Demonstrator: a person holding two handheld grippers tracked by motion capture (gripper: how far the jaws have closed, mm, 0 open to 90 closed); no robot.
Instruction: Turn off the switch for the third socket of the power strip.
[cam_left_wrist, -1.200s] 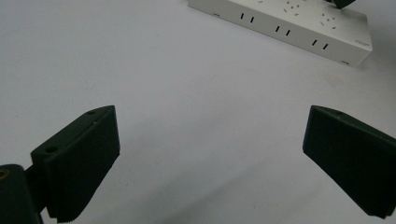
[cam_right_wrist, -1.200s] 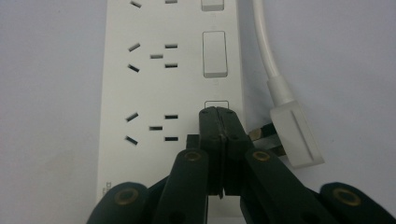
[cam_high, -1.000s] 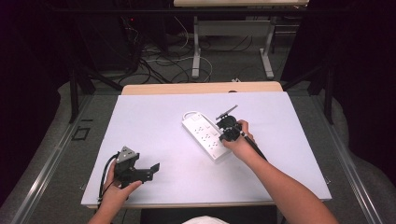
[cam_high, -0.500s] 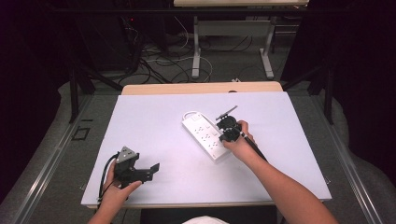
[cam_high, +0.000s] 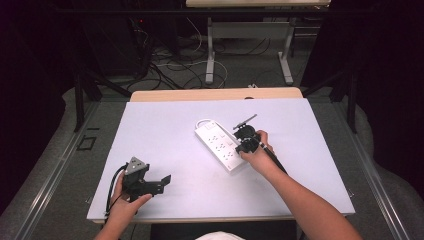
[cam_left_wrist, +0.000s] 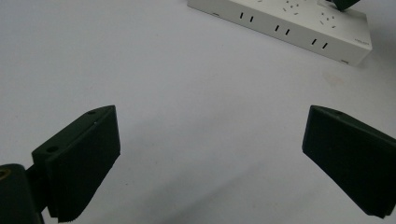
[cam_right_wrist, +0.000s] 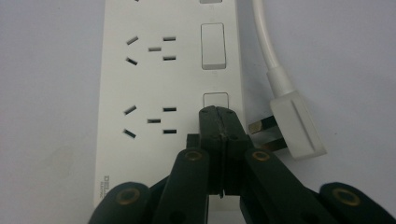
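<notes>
A white power strip (cam_high: 220, 145) lies slanted across the middle of the pale table (cam_high: 165, 135). It also shows in the left gripper view (cam_left_wrist: 280, 23) and the right gripper view (cam_right_wrist: 154, 70). My right gripper (cam_high: 243, 141) is shut with nothing between its jaws. Its joined tips (cam_right_wrist: 219, 114) sit over the lower edge of the nearest rocker switch (cam_right_wrist: 215, 99). A second switch (cam_right_wrist: 213, 45) lies beyond. The strip's white plug (cam_right_wrist: 294, 121) rests on the table beside it, prongs bare. My left gripper (cam_high: 162, 181) is held at the front left with its jaws wide open (cam_left_wrist: 211, 116) over bare table.
A wooden table edge (cam_high: 215, 94) borders the far side of the pale table. Beyond it, cables (cam_high: 170, 65) and a desk's metal legs (cam_high: 210, 50) stand on the floor. Metal rails (cam_high: 65, 165) run along both sides.
</notes>
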